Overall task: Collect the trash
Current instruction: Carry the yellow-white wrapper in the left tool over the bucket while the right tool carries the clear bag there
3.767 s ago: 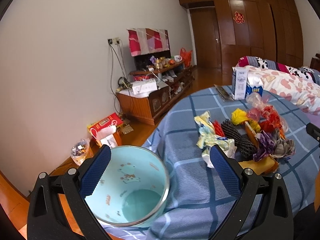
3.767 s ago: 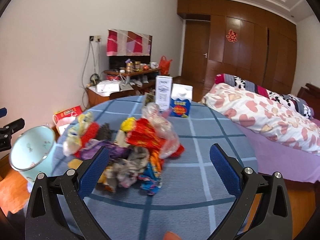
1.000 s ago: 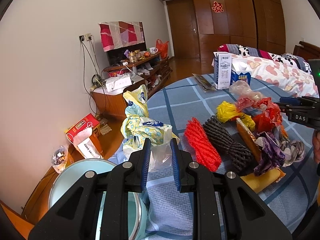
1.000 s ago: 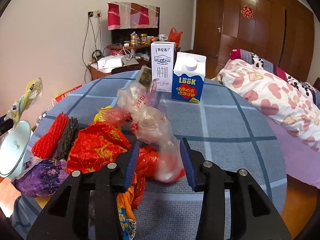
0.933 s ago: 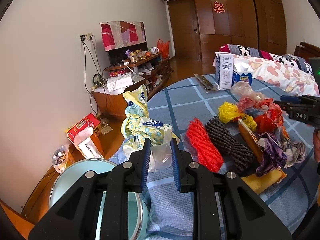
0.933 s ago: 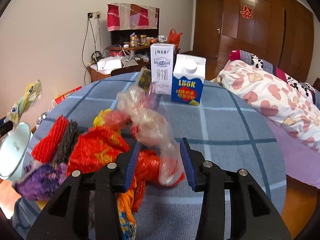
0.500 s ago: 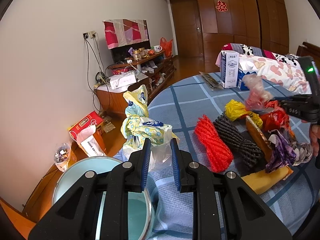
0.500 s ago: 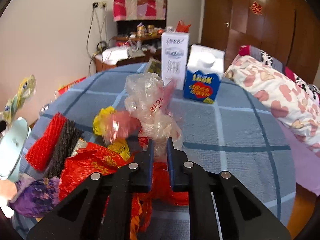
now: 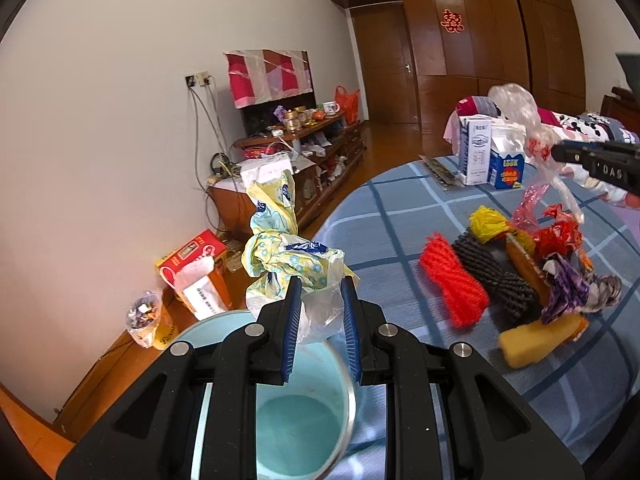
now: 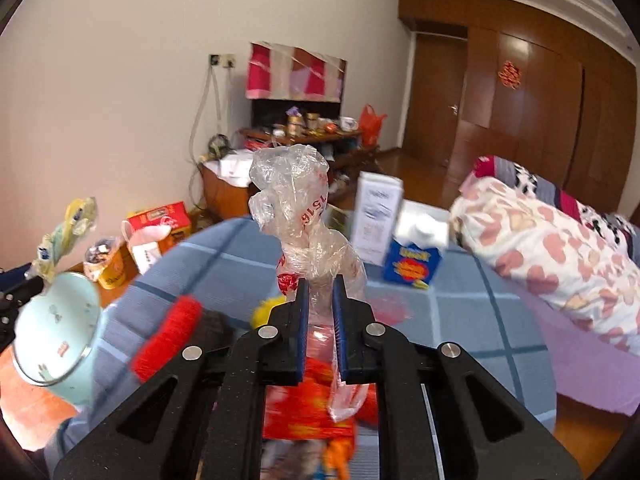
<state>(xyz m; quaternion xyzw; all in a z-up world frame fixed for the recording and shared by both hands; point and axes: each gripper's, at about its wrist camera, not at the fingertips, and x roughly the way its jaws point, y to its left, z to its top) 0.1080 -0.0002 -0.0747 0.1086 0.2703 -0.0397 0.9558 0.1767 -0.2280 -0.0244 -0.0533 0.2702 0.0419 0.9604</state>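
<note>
Clear bag [image 10: 304, 216] in right claw [image 10: 319, 312]

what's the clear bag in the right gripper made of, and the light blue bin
Clear bag: thin plastic film by the look, see-through, crinkled and glossy, with red print. Light blue bin: smooth, slightly shiny wall with a bright silvery rim, so likely enamelled or painted metal, though plastic cannot be ruled out.

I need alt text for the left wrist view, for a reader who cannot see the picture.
The left tool is shut on a crumpled yellow plastic bag, held just above an open light blue bin. To the right, more crumpled trash lies on a table with a blue checked cloth.
</note>
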